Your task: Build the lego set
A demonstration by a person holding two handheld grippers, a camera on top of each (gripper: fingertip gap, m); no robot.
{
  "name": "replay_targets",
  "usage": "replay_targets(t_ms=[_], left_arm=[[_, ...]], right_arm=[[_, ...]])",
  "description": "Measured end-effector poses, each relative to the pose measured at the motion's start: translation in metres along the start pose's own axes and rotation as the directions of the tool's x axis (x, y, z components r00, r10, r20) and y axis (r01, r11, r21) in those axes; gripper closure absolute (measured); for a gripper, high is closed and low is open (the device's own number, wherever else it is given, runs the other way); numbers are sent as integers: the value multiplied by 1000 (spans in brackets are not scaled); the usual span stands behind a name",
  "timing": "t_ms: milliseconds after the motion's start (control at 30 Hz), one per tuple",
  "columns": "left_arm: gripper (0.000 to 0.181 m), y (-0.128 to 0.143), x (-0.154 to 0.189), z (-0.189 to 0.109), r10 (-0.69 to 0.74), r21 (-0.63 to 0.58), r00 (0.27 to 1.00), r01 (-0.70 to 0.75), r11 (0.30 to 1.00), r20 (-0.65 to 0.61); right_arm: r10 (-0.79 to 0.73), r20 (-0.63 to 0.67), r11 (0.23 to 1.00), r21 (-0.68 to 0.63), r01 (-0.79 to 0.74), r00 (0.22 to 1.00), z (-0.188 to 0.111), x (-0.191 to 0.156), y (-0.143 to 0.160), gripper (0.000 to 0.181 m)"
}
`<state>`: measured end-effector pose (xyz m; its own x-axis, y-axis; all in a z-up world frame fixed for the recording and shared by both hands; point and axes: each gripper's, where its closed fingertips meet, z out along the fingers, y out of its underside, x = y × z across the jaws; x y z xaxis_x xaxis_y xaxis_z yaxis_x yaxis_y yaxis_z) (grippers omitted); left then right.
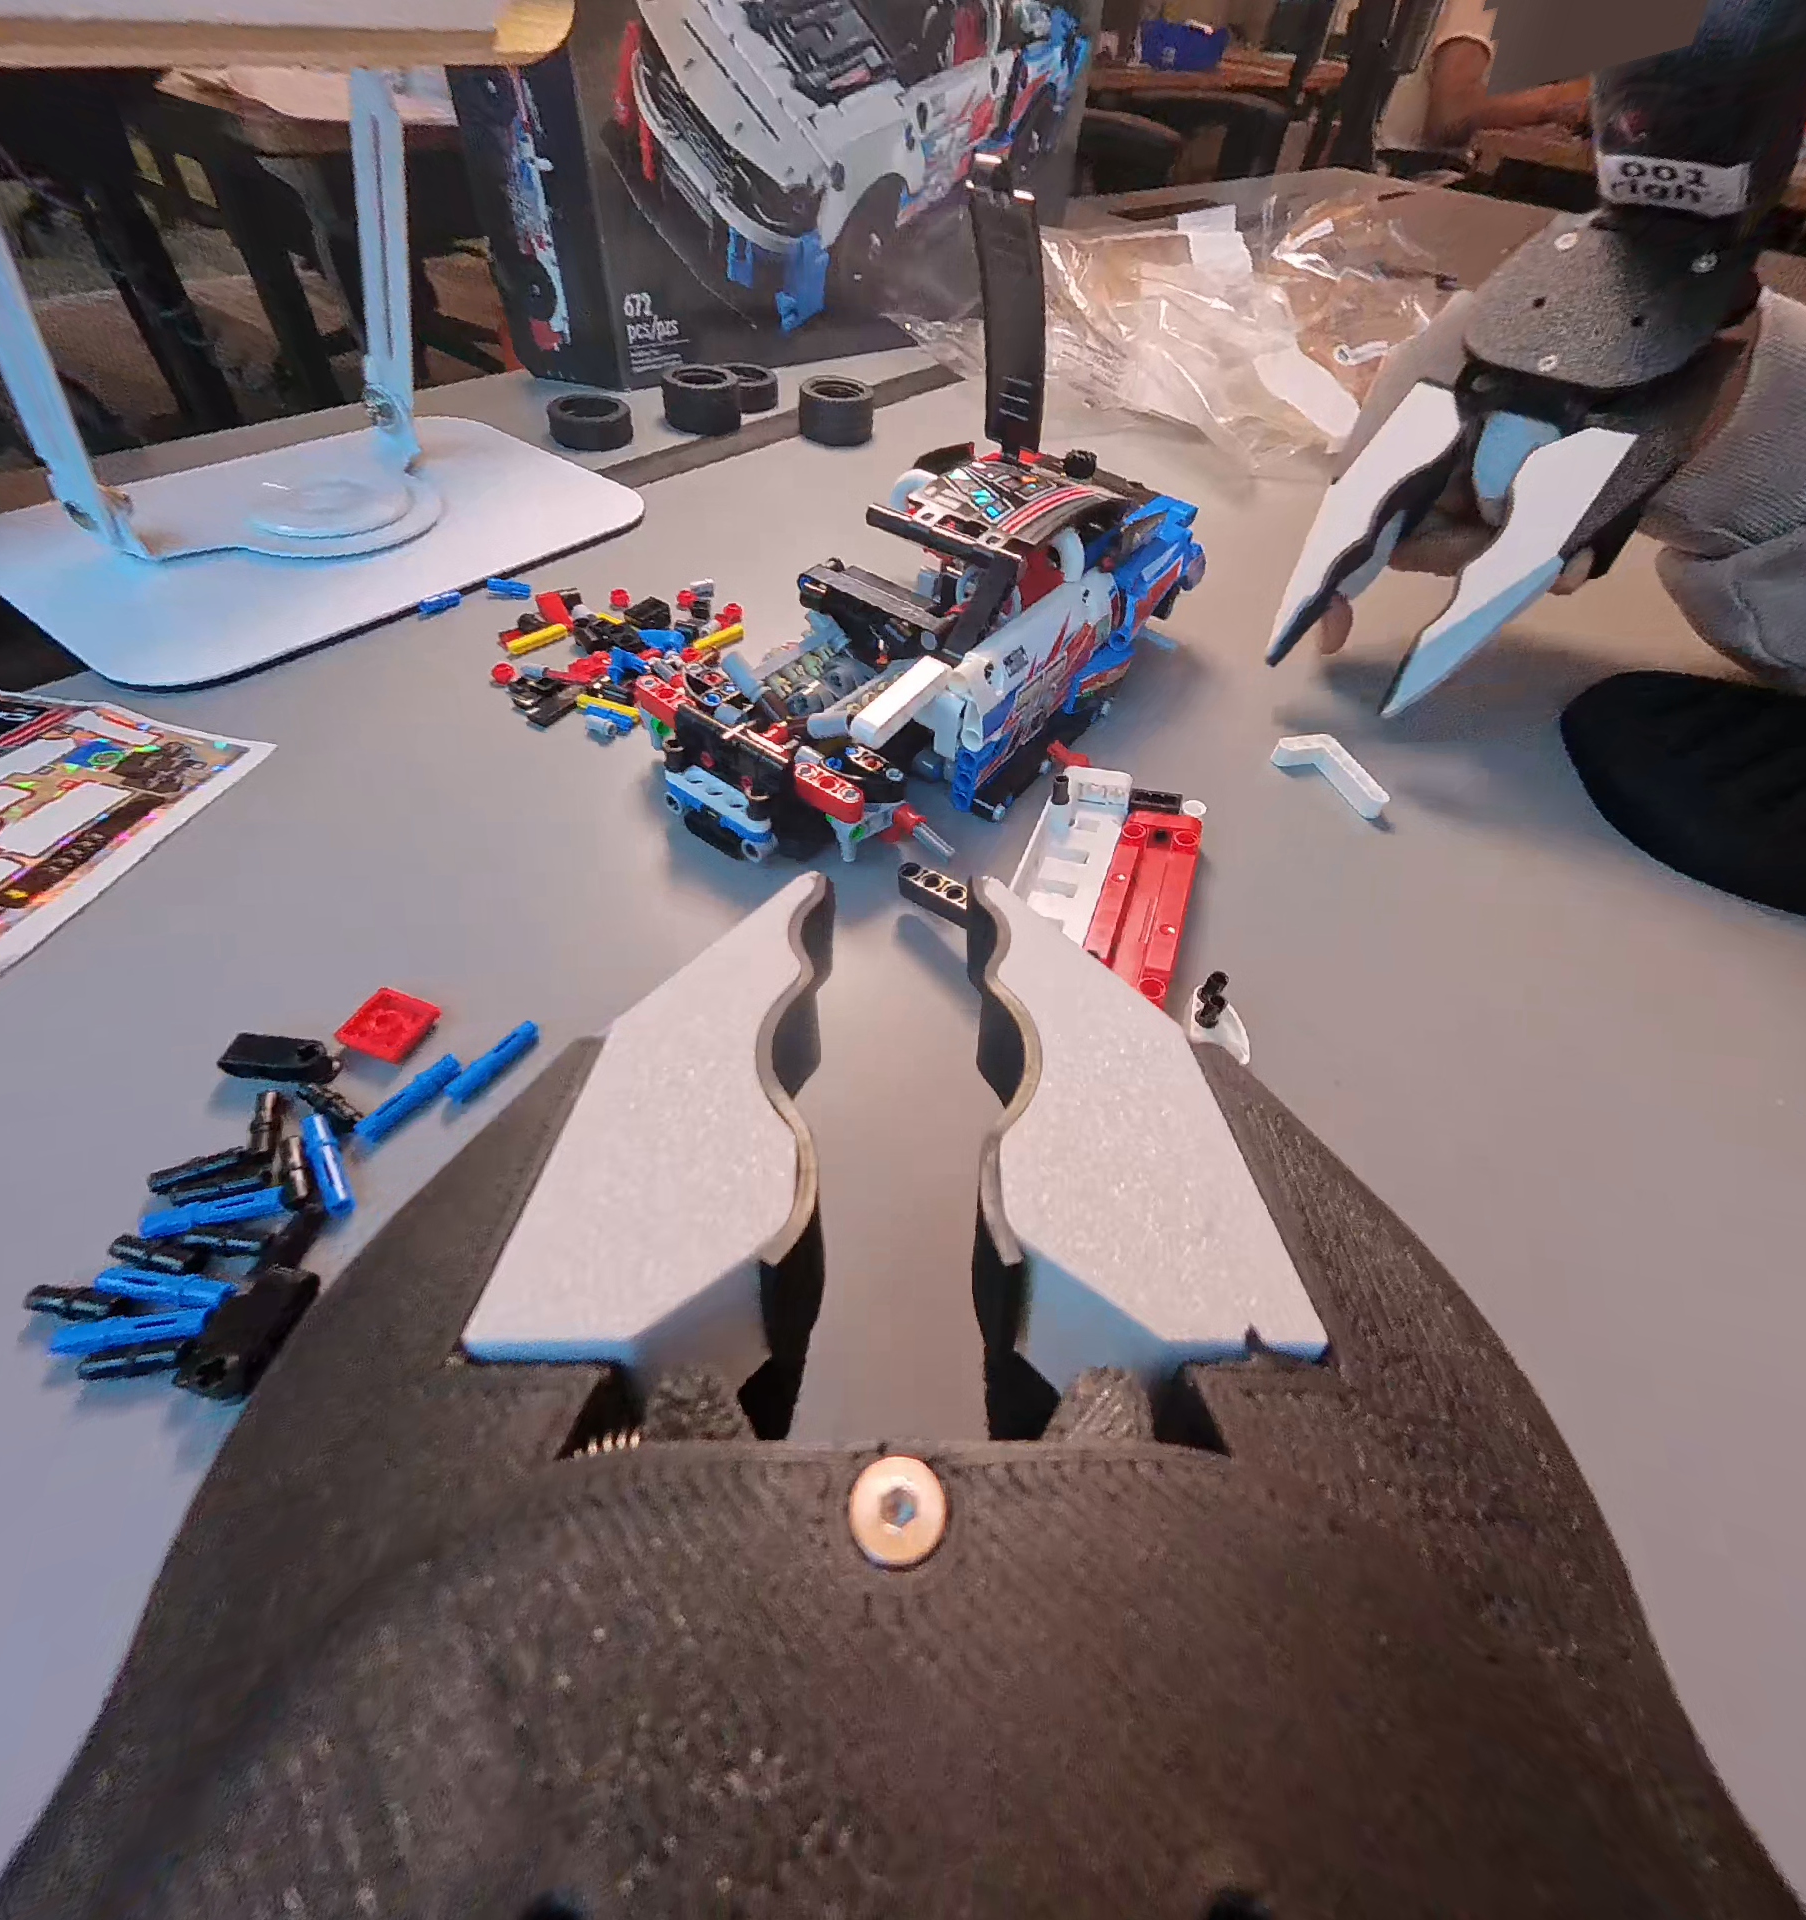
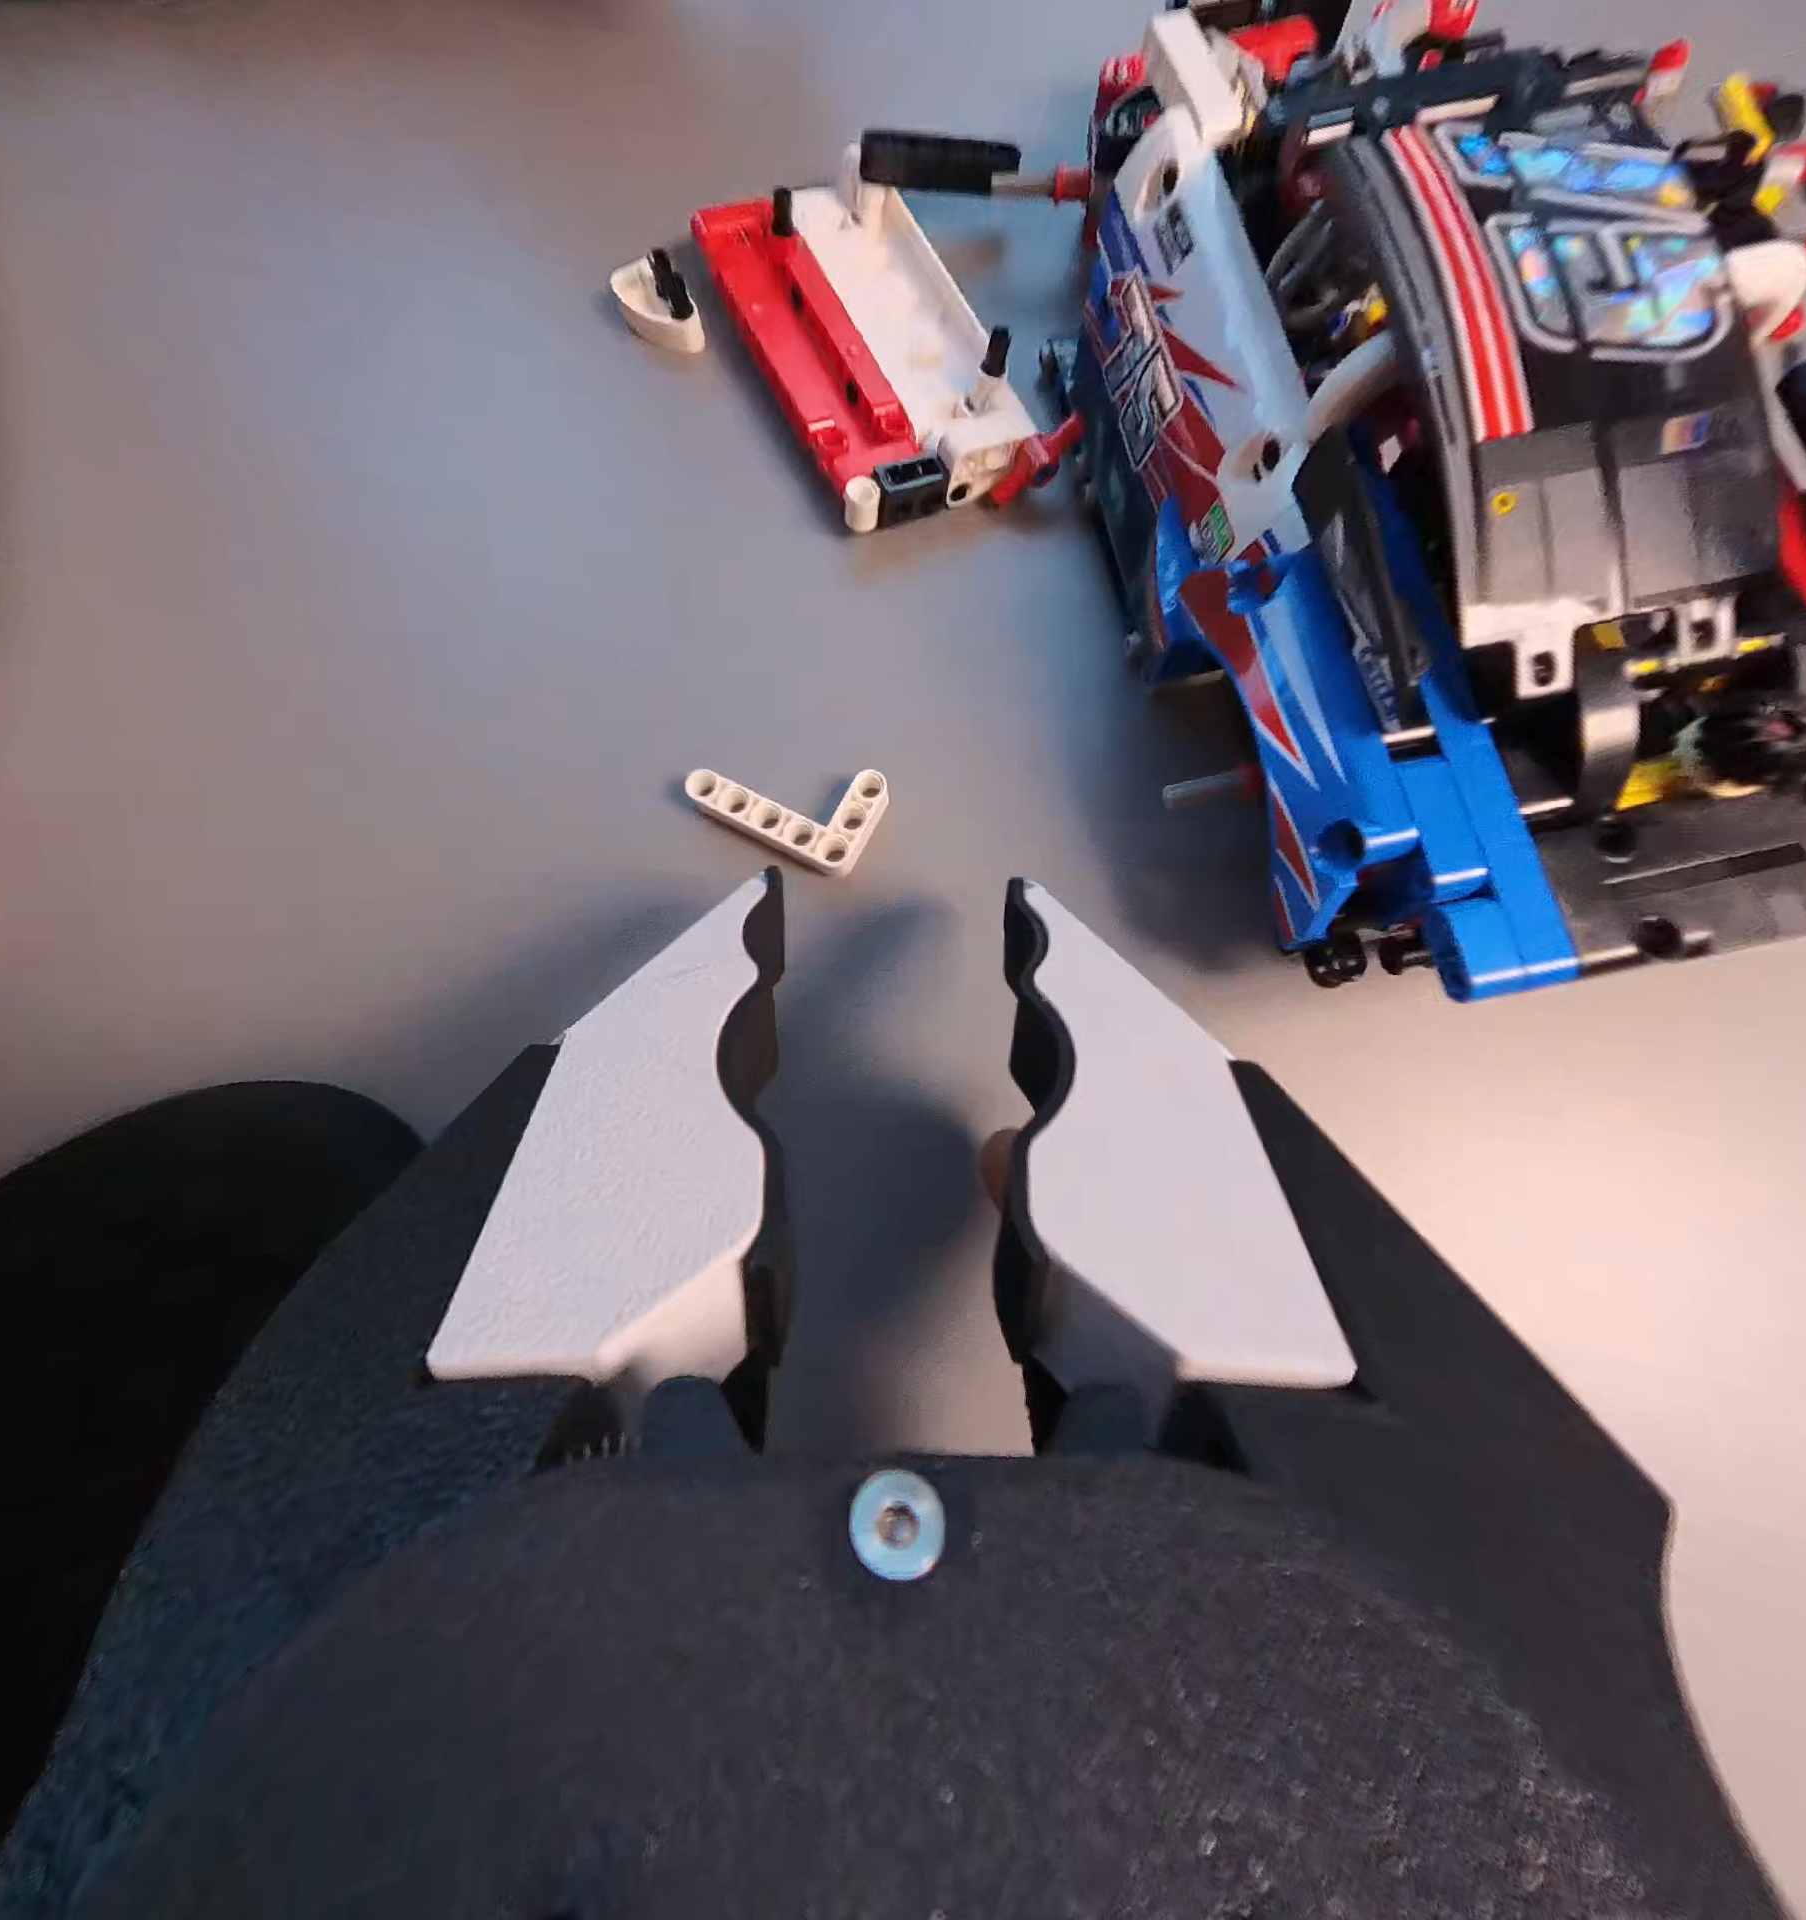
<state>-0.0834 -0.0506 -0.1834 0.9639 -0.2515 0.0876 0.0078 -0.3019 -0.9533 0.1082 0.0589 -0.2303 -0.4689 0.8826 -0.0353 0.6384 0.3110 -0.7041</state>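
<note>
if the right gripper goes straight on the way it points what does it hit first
Probably the white L-shaped beam lying flat on the table just ahead of the open right gripper, slightly toward its left finger; depth is uncertain.

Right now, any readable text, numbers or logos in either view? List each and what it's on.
I don't transcribe writing, so this lists what carries it.
Lego box: white print low on the front.
White tag on the right gripper: short dark marking.
Sticker sheet: printed decals, mostly blurred.
Lego car side panel: large decal characters and small logos.
Lego car roof: holographic sticker and an emblem too small to read.
</note>
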Motion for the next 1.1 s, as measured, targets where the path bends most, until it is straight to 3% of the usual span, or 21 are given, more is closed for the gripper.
replay_targets(t_ms=[167,433,533,633,833,900,967,1100], left_arm=[[159,8,12,7,56,-46,998,-57,997,-32],[160,12,13,9,63,-67,997,-65,996,-34],[161,5,4,11,87,-46,996,-86,995,11],[162,-33,-30,23,164,-4,978,-165,986,132],[176,-183,-160,52,172,175,855,-289,941,489],[181,-197,-214,63,124,120,796,-240,963,592],[181,-193,-249,73,134,38,748,-208,977,649],[181,-192,-268,80,168,4,707,-235,972,687]], right_arm=[[-22,45,995,-97,26,999,19,-19,0,136],[-106,-5,982,-157,104,994,35,-28,-8,159],[-106,-10,982,-161,103,994,38,-30,-11,160],[-114,-2,982,-153,112,994,41,-31,-14,160],[-97,-11,987,-129,95,995,41,-28,-14,161],[-109,-17,987,-123,106,994,41,-29,-14,161],[-112,-16,987,-118,110,994,41,-28,-14,161],[-114,-13,987,-114,112,993,40,-29,-14,161]])
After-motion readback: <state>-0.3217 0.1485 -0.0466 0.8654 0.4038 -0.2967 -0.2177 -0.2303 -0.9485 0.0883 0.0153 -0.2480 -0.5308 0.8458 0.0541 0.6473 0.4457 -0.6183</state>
